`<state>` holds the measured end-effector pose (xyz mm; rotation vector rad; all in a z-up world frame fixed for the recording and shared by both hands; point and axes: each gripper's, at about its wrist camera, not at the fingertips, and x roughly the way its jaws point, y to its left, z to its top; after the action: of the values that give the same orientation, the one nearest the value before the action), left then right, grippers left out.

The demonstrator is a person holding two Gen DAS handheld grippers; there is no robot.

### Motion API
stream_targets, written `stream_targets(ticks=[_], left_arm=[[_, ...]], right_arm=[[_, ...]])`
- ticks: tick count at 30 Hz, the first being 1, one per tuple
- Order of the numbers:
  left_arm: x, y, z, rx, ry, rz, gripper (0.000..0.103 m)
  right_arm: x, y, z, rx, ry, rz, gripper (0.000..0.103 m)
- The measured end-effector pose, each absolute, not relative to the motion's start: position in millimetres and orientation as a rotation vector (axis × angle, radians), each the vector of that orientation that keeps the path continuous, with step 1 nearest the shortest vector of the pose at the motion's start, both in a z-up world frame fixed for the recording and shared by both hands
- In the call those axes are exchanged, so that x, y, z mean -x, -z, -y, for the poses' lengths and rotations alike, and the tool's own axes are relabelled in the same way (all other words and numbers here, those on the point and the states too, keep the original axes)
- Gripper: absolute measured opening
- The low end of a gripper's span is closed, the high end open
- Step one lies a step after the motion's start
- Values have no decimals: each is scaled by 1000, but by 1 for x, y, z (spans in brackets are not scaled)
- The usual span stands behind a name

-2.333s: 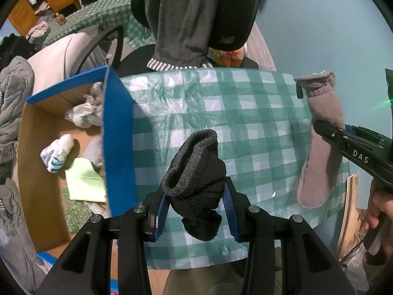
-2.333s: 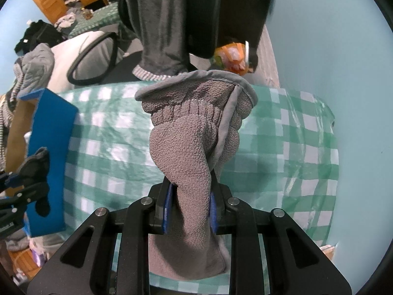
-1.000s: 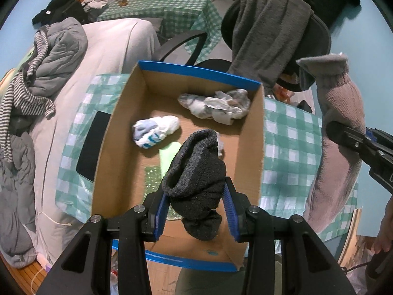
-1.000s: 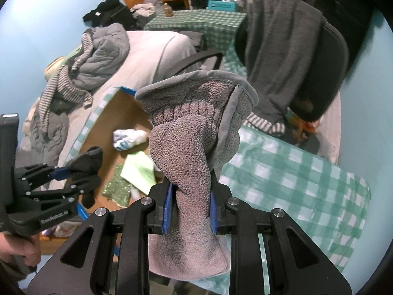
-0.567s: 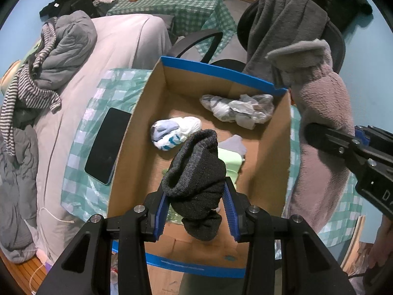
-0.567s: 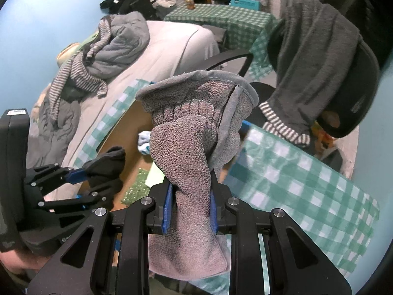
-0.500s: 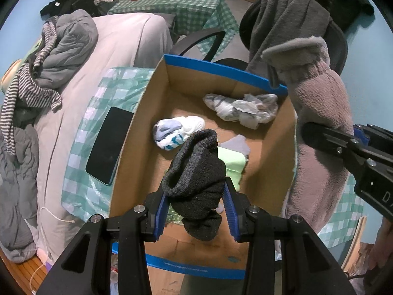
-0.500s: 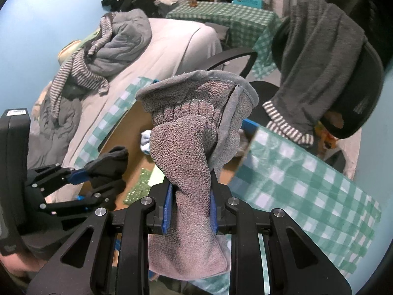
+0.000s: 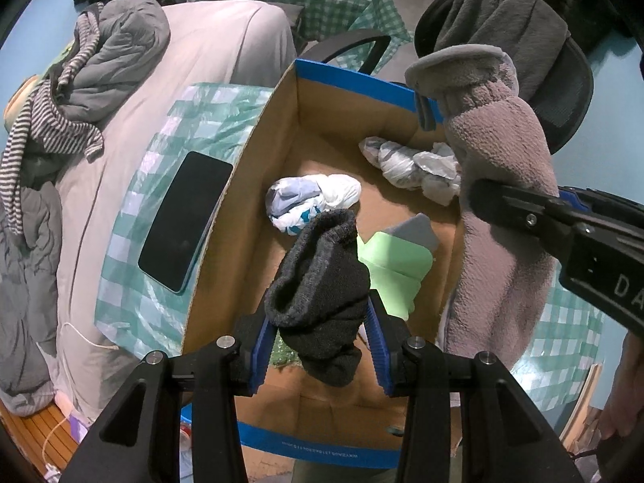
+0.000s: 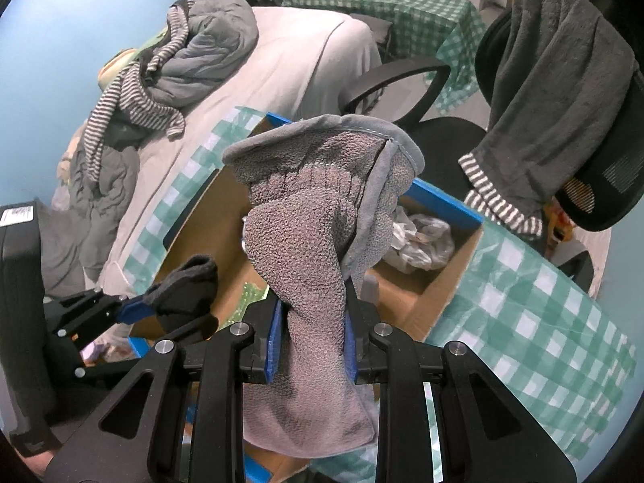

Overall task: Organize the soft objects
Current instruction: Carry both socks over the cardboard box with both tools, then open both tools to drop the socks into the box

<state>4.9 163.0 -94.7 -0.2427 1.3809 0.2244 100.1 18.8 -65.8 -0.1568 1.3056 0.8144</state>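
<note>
You hold a soft item in each gripper above the open cardboard box [image 9: 225, 217] that sits on the checked tablecloth [image 9: 161, 153]: the left gripper [image 9: 320, 348] has its blue pads pinched on a dark grey knitted sock [image 9: 322, 294], bunched and hanging over the box's near end, while the right gripper [image 10: 310, 342] is clamped on a fleecy grey-brown mitten [image 10: 310, 249] that dangles at the box's right wall. Already lying on the box floor are a rolled white-and-blue sock bundle [image 9: 312, 201], a crumpled pale bundle [image 9: 410, 165] toward the far right corner, and a folded light-green cloth [image 9: 392, 265]. A black phone [image 9: 185, 219] rests on the tablecloth just outside the box's left wall. From here, the risk appears to lie with the mitten: its lower end hangs close to the right wall's top edge, so letting go now could leave it draped over the edge or slipping outside onto the tablecloth. The sock looks well inside, though a release near the front wall could snag there.
</note>
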Motion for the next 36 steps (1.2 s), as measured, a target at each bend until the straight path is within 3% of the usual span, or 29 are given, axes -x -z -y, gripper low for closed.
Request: stream_targets(ticks=[3, 6, 8, 12, 14, 17, 21, 23, 36], left_arm=[[-5, 97, -164, 246, -223, -1392, 45], [-5, 97, -164, 238, -231, -1395, 55], [-5, 96, -163, 217, -242, -1388, 57], [-4, 94, -165, 207, -251, -1392, 58], [-3, 92, -166, 210, -258, -1394, 67], [-1, 86, -166, 217, -263, -1382, 68], [2, 72, -167, 234, -263, -1356, 70], [7, 62, -167, 241, -266, -1344, 81], [16, -3, -140, 214, -212, -1272, 81]], right_arm=[[-100, 69, -23, 161, -828, -1323, 27], [-98, 68, -27, 177, -826, -1321, 37], [-99, 66, -27, 184, -814, -1315, 48], [-99, 62, -29, 200, -815, -1310, 55], [-98, 56, -28, 204, -812, -1294, 59], [-97, 48, -26, 216, -795, -1269, 70], [-95, 38, -20, 216, -780, -1240, 71], [-93, 30, -14, 204, -773, -1223, 71], [-80, -31, 50, 95, -726, -1113, 73]])
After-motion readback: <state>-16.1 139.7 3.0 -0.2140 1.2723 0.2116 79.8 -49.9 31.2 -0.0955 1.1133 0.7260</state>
